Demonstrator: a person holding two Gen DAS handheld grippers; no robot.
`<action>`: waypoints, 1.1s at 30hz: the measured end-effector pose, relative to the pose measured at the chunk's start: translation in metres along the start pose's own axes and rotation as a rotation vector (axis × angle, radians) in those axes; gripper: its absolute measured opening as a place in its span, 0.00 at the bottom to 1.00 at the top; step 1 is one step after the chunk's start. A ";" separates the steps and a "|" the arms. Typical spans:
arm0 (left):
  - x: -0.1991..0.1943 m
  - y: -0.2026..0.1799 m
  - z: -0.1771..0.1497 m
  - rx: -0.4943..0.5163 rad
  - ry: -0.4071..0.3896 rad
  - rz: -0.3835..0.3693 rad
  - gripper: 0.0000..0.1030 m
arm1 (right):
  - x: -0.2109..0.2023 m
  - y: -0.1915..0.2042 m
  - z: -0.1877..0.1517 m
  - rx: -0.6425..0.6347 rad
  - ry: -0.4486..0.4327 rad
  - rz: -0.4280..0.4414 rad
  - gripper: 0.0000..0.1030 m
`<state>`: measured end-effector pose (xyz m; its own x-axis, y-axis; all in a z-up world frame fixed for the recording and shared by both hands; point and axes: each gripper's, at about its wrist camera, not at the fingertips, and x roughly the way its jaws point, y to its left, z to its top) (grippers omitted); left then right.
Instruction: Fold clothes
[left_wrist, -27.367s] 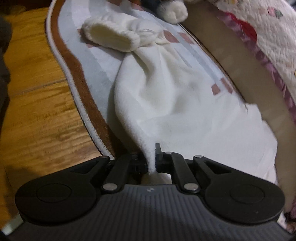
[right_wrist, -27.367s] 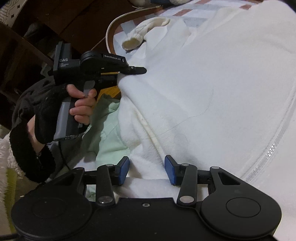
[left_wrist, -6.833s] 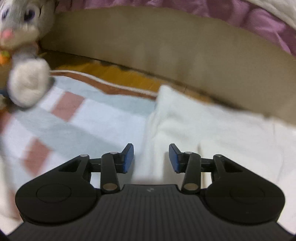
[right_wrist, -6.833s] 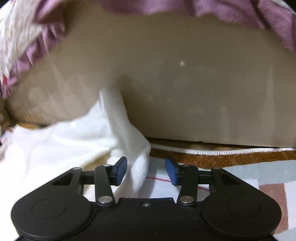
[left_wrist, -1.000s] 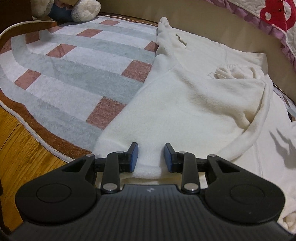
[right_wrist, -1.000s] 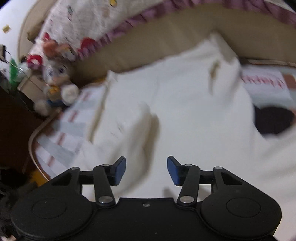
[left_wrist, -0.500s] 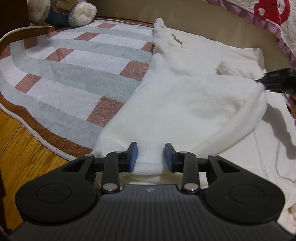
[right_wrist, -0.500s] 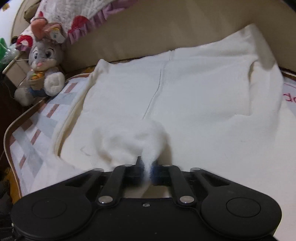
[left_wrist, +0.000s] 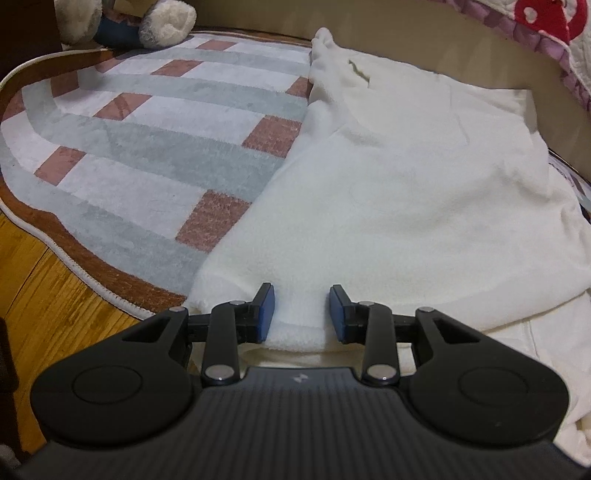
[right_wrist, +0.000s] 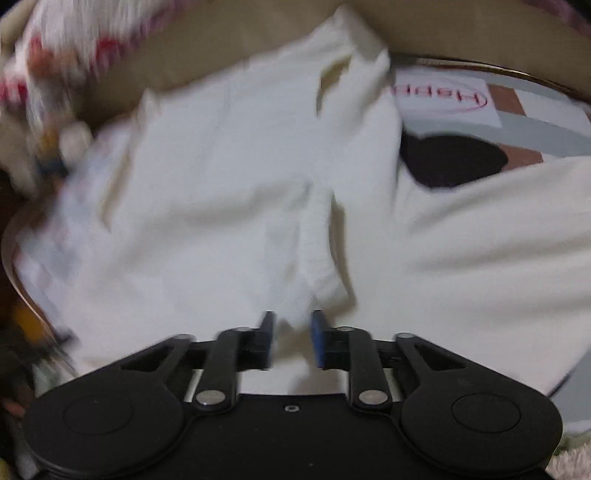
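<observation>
- Left gripper (left_wrist: 300, 309) sits low over the near edge of the white fleece garment (left_wrist: 388, 192), its blue pads (left_wrist: 266, 313) spread apart with a thick folded hem lying between them; neither pad squeezes the cloth.
- Right gripper (right_wrist: 291, 339) has its fingers only partly parted, with a raised ridge of the same garment (right_wrist: 236, 206) running into the gap. That view is blurred by motion, so whether the pads actually pinch the ridge cannot be told.
- Where it lies: the garment is spread on the striped rug (left_wrist: 147, 147), its far end against the tan bed base (left_wrist: 461, 48) under a quilt (left_wrist: 554, 26).
- Long axis: in the left view it runs from the near hem away to a narrow tip at the bed base, leaning slightly left. A folded-over layer crosses the body and ends in a rounded fold at the right.
- A stuffed toy (left_wrist: 147, 22) sits at the rug's far left corner; wooden floor (left_wrist: 40, 288) shows beyond the rug's brown border.
- In the right view a dark patch (right_wrist: 454, 158) lies on the rug just beside the garment's right edge.
- Against half a second ago: the right fingers were shut tight on a bunched cuff and are now partly parted.
- The other gripper that showed at the right edge of the left view is gone.
- The left pads stand slightly wider, at the same hem.
</observation>
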<state>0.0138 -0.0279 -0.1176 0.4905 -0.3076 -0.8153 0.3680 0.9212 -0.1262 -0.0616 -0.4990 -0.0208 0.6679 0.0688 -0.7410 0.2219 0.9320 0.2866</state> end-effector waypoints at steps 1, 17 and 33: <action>-0.003 -0.001 0.003 0.000 -0.009 -0.001 0.34 | -0.001 -0.004 0.000 0.003 -0.010 -0.001 0.53; 0.032 -0.014 0.037 0.171 -0.037 0.067 0.15 | 0.038 -0.030 -0.016 0.038 0.112 -0.037 0.62; 0.031 0.017 0.042 0.052 -0.086 0.243 0.10 | 0.054 -0.013 -0.031 -0.002 0.200 0.009 0.64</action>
<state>0.0683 -0.0322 -0.1214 0.6342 -0.0996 -0.7667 0.2700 0.9578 0.0989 -0.0502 -0.4961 -0.0834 0.5153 0.1461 -0.8444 0.2153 0.9317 0.2926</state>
